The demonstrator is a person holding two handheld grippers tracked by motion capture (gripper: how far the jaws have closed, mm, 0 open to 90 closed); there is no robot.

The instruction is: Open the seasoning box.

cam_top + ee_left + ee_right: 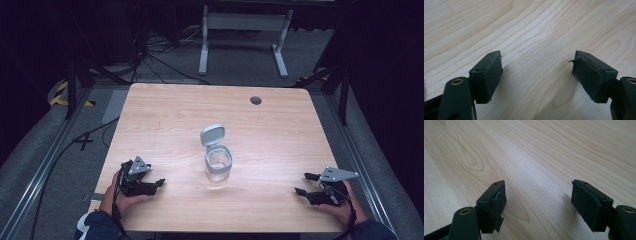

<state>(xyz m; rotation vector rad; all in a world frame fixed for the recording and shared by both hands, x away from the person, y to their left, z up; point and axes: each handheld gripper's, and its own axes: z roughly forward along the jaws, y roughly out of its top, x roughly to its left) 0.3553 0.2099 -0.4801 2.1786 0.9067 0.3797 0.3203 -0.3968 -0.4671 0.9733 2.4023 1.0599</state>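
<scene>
Currently | jar (218,167) mid-table, lid (212,134) up | left gripper (159,183), right gripper (302,183) flank jar, spread wide, empty | steady jar before you touch lid.

Left tongs (537,75) spread wide, nothing between them, over pale wooden table (536,30)
</scene>
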